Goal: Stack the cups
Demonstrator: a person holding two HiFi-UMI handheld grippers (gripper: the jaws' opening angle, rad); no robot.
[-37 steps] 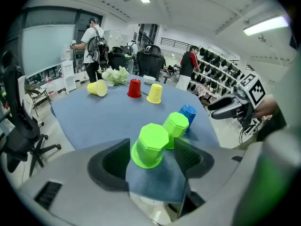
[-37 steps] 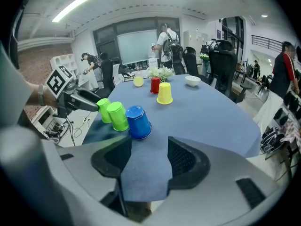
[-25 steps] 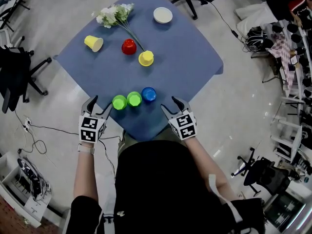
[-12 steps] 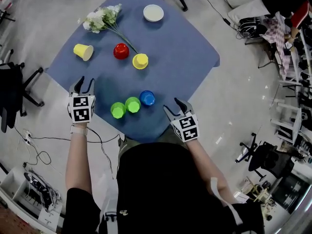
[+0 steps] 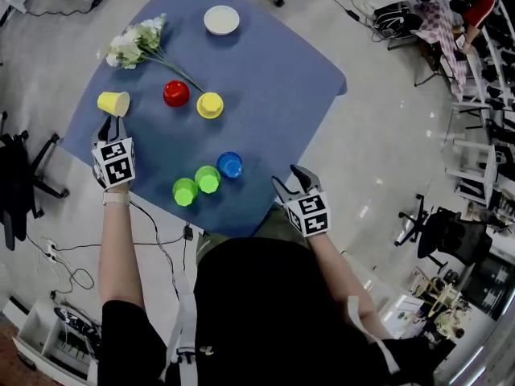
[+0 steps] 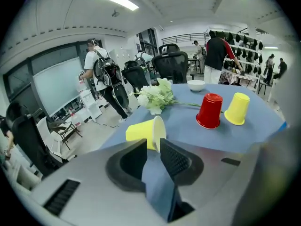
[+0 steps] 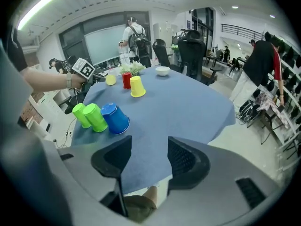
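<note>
A yellow cup (image 5: 113,103) lies on its side at the far left of the blue table (image 5: 273,95), its rim (image 6: 158,130) facing my left gripper (image 5: 110,125). That gripper's jaws are closing, and the cup's rim stands right at the fingertips (image 6: 165,144); blue cloth still shows in the gap and I see no pad pressing. A red cup (image 5: 176,93) and a second yellow cup (image 5: 210,104) stand upside down mid-table. A blue cup (image 5: 229,165) and two green cups (image 5: 208,179) (image 5: 185,191) sit near the front. My right gripper (image 5: 291,181) hangs open and empty at the front edge.
White flowers (image 5: 133,47) lie at the far left beside the lying cup, and a white bowl (image 5: 221,20) sits at the far edge. Office chairs (image 5: 24,163) and floor cables surround the table. People stand among chairs (image 6: 171,65) in the background.
My left gripper has travelled from beside the green cups up the table's left side to the lying yellow cup, and its jaws have narrowed. The right gripper has stayed at the front edge.
</note>
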